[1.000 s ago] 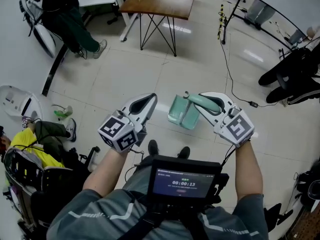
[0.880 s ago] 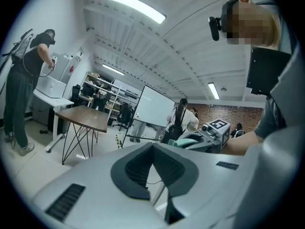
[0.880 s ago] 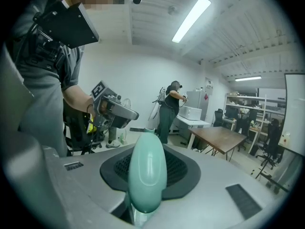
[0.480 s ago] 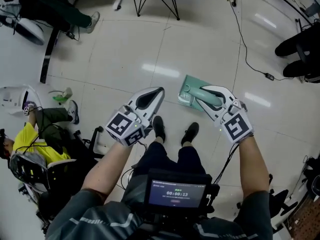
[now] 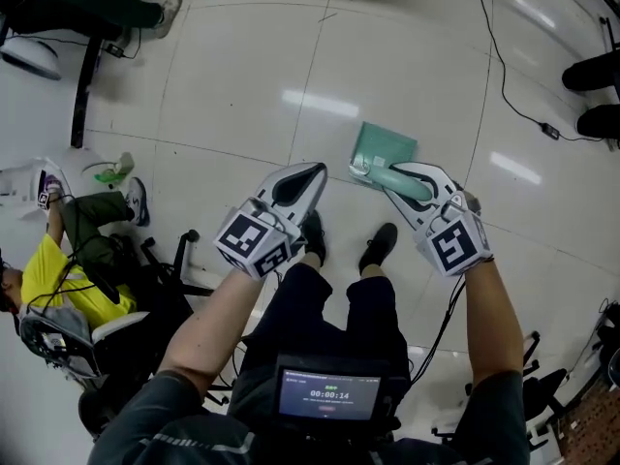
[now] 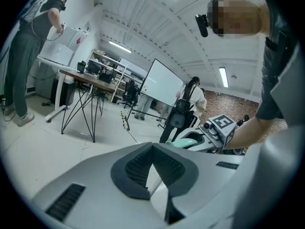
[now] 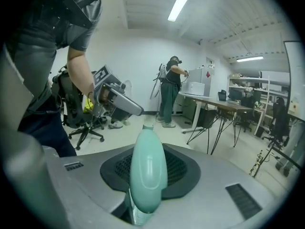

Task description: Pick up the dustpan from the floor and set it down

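Note:
The dustpan is pale teal, with a flat pan and a rounded handle. My right gripper is shut on that handle, and the pan hangs ahead of it, low over the white tiled floor. In the right gripper view the handle lies between the dark pads and points away from the camera. My left gripper is beside it on the left, shut with nothing in it. In the left gripper view its jaws meet at the tips, and the right gripper shows beyond them.
My own shoes stand just below the grippers. A seated person in yellow and an office chair are at the left. A black cable runs over the floor at the upper right. A screen hangs at my chest.
Both grippers have sunk toward the floor together, and the dustpan has come down with the right one. The view has tipped down, so the table at the top has left the picture.

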